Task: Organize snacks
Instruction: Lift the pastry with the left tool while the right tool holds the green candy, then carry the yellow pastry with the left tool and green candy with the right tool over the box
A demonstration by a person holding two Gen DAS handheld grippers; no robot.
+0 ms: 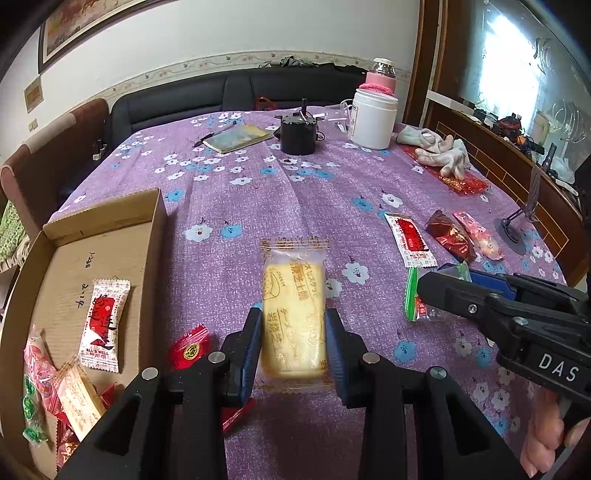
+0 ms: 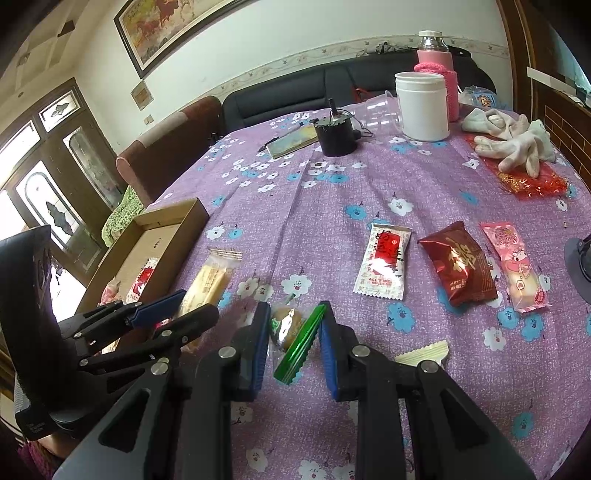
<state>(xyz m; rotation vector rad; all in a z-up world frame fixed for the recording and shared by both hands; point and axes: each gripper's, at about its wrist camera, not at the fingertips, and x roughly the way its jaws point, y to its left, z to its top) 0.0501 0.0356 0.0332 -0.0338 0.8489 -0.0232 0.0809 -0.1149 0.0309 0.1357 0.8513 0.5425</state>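
Tabletop (image 1: 295,192): round-edged, covered in purple cloth printed with white and blue flowers.

Left claw (image 1: 293,347): pinching a clear-wrapped yellow cheese biscuit (image 1: 293,306) by its long sides, at 6 o'clock in the left wrist view.

Right claw (image 2: 293,343): nipping a small clear packet with green sealed edge (image 2: 295,339), at 6 o'clock in its own view.

Cardboard box (image 1: 110,236): open, at 8 o'clock of the biscuit, touching the cloth; several wrapped snacks inside, among them a white-and-red sachet (image 1: 105,325).

Loose on cloth: a matching white-and-red packet (image 2: 384,262), dark red packet (image 2: 458,266) and pink packet (image 2: 513,266) side by side at 2 o'clock of the right claw.

Far edge, 12 to 1 o'clock: white tub (image 2: 423,105), pink-sleeved flask (image 2: 437,62), black canister (image 2: 334,134), notebook (image 1: 238,138), pale gloves (image 2: 513,144).

Room: dark sofa (image 1: 229,92), framed painting (image 2: 166,26), patterned glass door (image 2: 48,184).
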